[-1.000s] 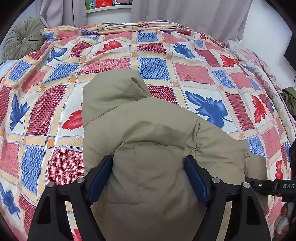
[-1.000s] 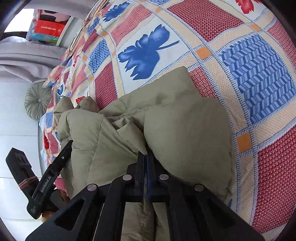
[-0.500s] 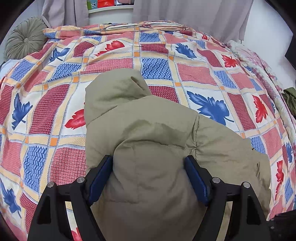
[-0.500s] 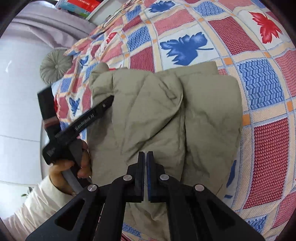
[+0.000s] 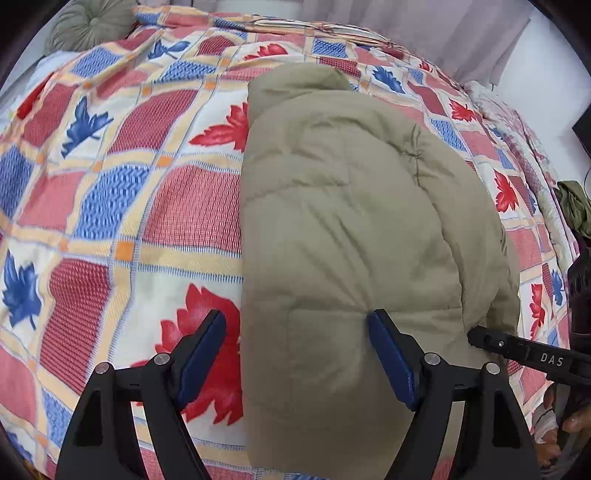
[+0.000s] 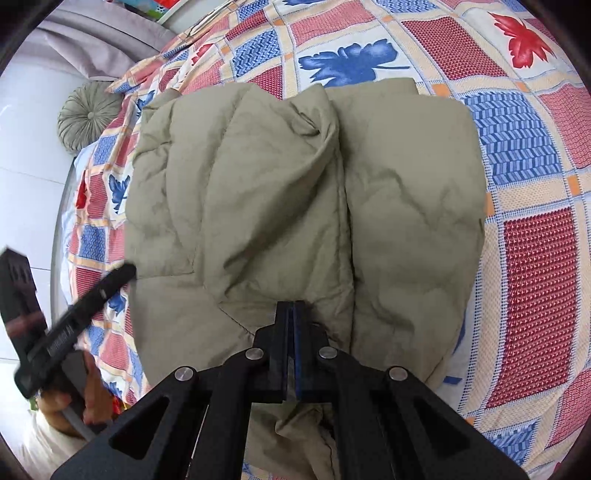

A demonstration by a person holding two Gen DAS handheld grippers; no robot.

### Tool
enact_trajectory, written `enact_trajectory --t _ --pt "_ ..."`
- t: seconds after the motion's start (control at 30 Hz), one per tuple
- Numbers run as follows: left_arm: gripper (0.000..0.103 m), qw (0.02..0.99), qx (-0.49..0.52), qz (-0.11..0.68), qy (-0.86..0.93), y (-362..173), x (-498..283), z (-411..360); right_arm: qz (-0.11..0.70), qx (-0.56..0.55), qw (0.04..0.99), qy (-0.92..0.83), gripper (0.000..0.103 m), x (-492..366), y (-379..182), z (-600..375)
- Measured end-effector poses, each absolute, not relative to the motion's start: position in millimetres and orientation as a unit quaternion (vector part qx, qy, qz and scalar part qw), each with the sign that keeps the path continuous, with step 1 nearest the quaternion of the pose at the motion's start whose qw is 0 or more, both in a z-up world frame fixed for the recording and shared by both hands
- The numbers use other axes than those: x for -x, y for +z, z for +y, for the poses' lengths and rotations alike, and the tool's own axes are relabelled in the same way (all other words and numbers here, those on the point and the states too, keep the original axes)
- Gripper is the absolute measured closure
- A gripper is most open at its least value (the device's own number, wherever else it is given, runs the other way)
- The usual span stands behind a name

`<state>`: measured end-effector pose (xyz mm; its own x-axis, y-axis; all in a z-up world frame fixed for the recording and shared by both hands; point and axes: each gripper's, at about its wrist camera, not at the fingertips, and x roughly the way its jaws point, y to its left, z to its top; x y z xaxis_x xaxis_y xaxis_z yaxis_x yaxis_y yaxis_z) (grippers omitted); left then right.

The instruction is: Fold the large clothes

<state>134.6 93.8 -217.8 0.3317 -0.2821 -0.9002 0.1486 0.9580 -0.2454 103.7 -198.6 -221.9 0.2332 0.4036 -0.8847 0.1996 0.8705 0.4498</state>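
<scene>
An olive puffer jacket (image 5: pixel 351 221) lies folded into a thick bundle on the patchwork bedspread (image 5: pixel 122 192), hood end at the far side. My left gripper (image 5: pixel 295 350) hangs over its near left edge, jaws opening. One pad (image 5: pixel 203 350) is over the bedspread and the other rests on the jacket, neither pinching. In the right wrist view the jacket (image 6: pixel 295 203) fills the middle. My right gripper (image 6: pixel 291 314) is shut just above its near part, with no cloth seen between the pads. Each gripper shows at the edge of the other's view, held by a hand.
A round green cushion (image 5: pixel 88 26) sits at the bed's far left corner, with grey curtains (image 5: pixel 424 26) behind. A floral blanket (image 5: pixel 517 122) and a dark green cloth (image 5: pixel 576 210) lie along the right side. White floor (image 6: pixel 33 166) runs beside the bed.
My left gripper has slid left, so its left finger is now off the jacket and over the bedspread. The right wrist view has rolled and drawn back, showing the whole bundle.
</scene>
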Motion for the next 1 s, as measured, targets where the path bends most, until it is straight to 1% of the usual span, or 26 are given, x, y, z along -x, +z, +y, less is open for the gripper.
enact_trajectory --t 0.1,0.17,0.27,0.43,0.6,1.0 --pt "0.019 0.808 0.074 0.570 -0.131 -230 -132 94 0.619 -0.208 0.755 0.066 0.103 -103 -228 -190" --pt "0.014 0.803 0.078 0.577 -0.130 -234 -133 94 0.619 -0.189 0.760 0.067 0.103 -103 -232 -186" --pt "0.014 0.802 0.068 0.579 -0.130 -233 -131 92 0.622 -0.177 0.760 0.063 0.103 -103 -232 -184" --pt "0.014 0.799 0.048 0.586 -0.123 -220 -126 88 0.630 -0.176 0.755 0.052 0.103 -100 -214 -182" --pt "0.014 0.793 0.045 0.595 -0.121 -207 -117 89 0.631 -0.167 0.756 0.049 0.099 -91 -192 -183" --pt "0.014 0.784 0.038 0.610 -0.110 -170 -79 98 0.655 -0.170 0.735 0.038 0.099 -53 -164 -192"
